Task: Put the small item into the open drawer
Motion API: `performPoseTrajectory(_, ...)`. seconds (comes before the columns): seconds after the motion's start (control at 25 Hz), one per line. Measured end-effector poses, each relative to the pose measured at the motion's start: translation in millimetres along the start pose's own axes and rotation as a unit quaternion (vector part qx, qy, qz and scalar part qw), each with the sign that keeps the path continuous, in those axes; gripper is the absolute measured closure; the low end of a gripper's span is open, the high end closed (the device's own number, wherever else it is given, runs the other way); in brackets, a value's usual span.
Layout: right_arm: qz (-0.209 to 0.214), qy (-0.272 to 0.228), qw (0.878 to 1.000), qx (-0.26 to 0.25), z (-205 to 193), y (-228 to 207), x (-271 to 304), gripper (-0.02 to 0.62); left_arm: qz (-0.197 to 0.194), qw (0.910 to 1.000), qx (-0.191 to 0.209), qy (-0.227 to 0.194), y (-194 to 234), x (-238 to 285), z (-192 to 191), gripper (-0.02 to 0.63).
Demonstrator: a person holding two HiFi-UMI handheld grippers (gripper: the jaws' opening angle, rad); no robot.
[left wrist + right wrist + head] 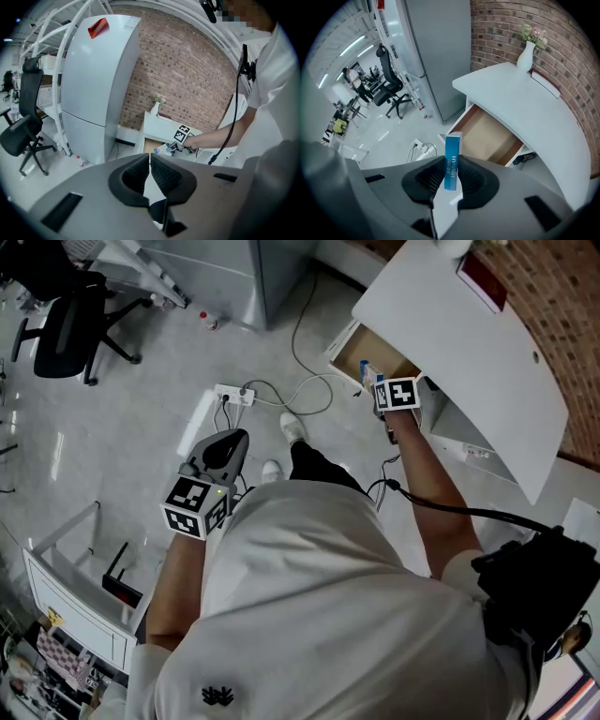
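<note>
My right gripper (372, 385) hangs over the open wooden drawer (380, 355) of a white desk (469, 343). It is shut on a small blue box (452, 159), which stands upright between the pads and pokes out past the jaw tips. In the right gripper view, the drawer (487, 138) lies beyond the box and nothing shows in it. My left gripper (232, 444) is held low at my left side over the floor, jaws closed with nothing between them. The left gripper view shows my right gripper (177, 146) at the desk, far off.
A tall grey cabinet (98, 84) stands left of the desk against the brick wall. A vase of flowers (526, 54) and a red book (546, 79) sit on the desk top. A power strip (234, 395) with cables lies on the floor; an office chair (70, 329) is further left.
</note>
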State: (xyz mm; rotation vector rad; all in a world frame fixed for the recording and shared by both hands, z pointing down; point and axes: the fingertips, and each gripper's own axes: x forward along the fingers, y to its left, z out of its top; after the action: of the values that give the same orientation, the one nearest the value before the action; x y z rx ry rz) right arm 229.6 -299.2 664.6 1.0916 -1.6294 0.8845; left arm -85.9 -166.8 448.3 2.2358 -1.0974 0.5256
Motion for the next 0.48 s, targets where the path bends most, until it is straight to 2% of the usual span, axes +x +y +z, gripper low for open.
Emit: performPoseTrajectory(0.48, -0.002, 0.044, 0.999, -0.010, 50, -25, 95, 0.495, 0.047, 0.9979, -0.039, 0.023, 29, 44, 24, 0.575)
